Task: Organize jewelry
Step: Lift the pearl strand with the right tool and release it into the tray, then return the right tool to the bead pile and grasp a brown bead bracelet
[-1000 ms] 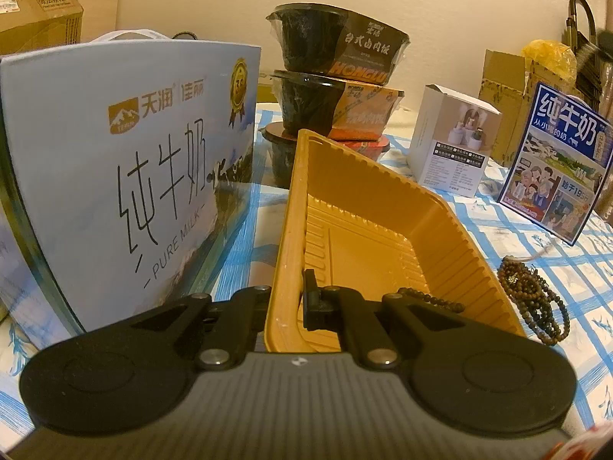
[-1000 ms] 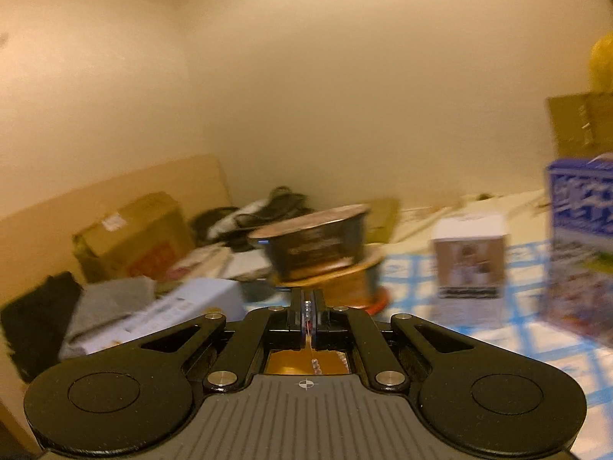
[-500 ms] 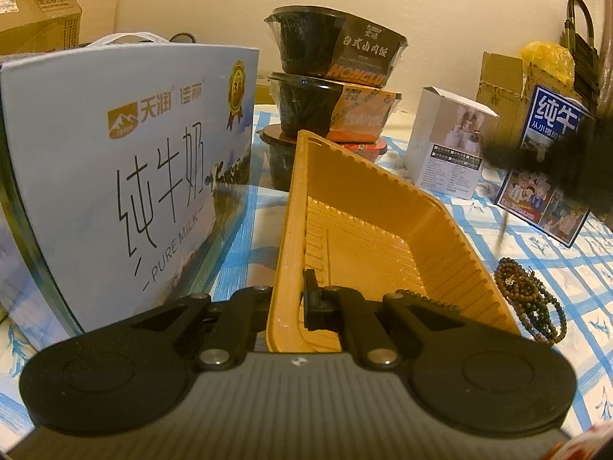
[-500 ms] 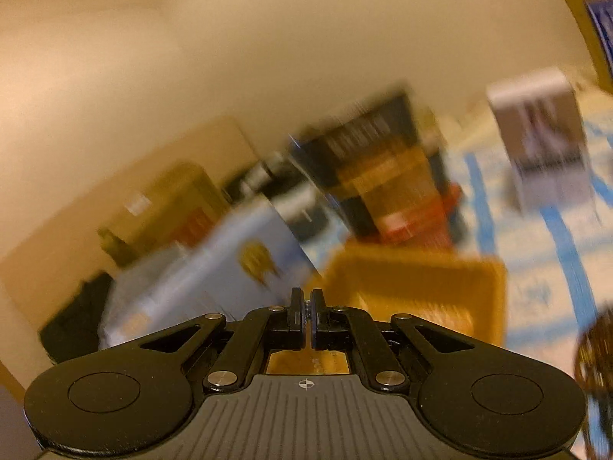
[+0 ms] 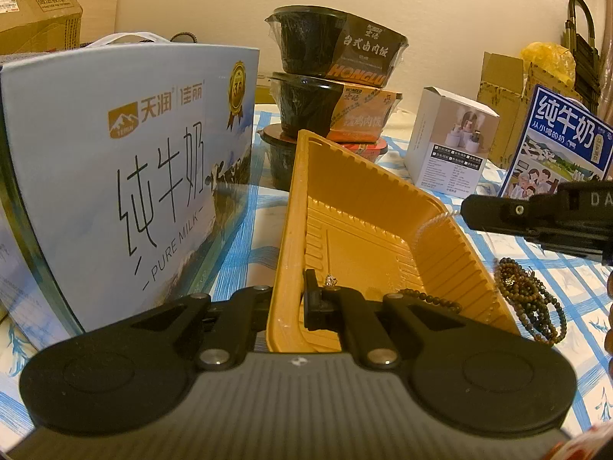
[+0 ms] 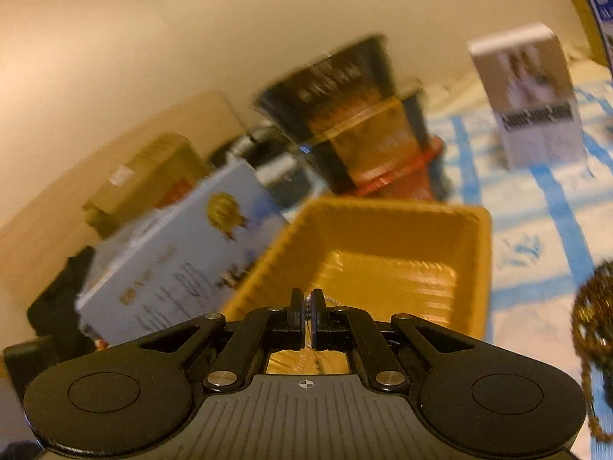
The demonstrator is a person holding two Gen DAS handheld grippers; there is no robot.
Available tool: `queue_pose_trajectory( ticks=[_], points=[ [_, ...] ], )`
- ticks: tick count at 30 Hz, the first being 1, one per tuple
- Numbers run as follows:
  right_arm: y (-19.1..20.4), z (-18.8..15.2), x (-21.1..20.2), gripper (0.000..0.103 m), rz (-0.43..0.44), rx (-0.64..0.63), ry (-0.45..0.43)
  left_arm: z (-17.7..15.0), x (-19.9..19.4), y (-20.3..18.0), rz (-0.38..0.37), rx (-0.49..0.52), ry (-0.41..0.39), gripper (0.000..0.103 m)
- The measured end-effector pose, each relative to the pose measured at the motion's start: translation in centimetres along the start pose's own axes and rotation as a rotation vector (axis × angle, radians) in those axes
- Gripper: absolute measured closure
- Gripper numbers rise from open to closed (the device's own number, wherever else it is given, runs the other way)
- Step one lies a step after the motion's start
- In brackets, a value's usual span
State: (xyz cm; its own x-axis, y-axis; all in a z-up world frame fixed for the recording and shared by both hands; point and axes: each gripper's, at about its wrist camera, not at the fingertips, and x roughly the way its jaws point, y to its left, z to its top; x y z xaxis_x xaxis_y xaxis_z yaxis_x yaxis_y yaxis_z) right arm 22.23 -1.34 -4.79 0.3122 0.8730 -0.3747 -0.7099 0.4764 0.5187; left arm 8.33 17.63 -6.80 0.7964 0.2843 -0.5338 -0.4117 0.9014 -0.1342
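Ribbed yellow plastic tray (image 5: 367, 230) clamped by left gripper (image 5: 291, 299) | thin chain (image 5: 429, 226) pinched by right gripper (image 6: 306, 306) | "PURE MILK" carton (image 5: 126, 176) at 9 o'clock

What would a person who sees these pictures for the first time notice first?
The orange plastic tray fills the middle of the table; the left claw is shut on its near rim. From the right, the right claw holds a thin silver chain over the tray's right edge. A large pale blue milk carton stands left of the tray, and brown bead bracelets lie on the checked cloth to its right.
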Motion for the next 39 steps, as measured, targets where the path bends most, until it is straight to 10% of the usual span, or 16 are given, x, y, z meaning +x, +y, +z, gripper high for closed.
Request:
queue_pose_trajectory(
  ticks=[9, 39],
  points=[
    [-1.2, -2.7, 0.2, 0.055, -0.148, -0.019, 0.133, 0.1, 0.1, 0.1, 0.002, -0.004, 0.002, 0.098],
    [-8.9, -7.3, -12.2, 0.054, -0.528, 0.147, 0.014, 0.0, 0.1, -0.2, 0.009, 0.011, 0.001, 0.098]
  ],
)
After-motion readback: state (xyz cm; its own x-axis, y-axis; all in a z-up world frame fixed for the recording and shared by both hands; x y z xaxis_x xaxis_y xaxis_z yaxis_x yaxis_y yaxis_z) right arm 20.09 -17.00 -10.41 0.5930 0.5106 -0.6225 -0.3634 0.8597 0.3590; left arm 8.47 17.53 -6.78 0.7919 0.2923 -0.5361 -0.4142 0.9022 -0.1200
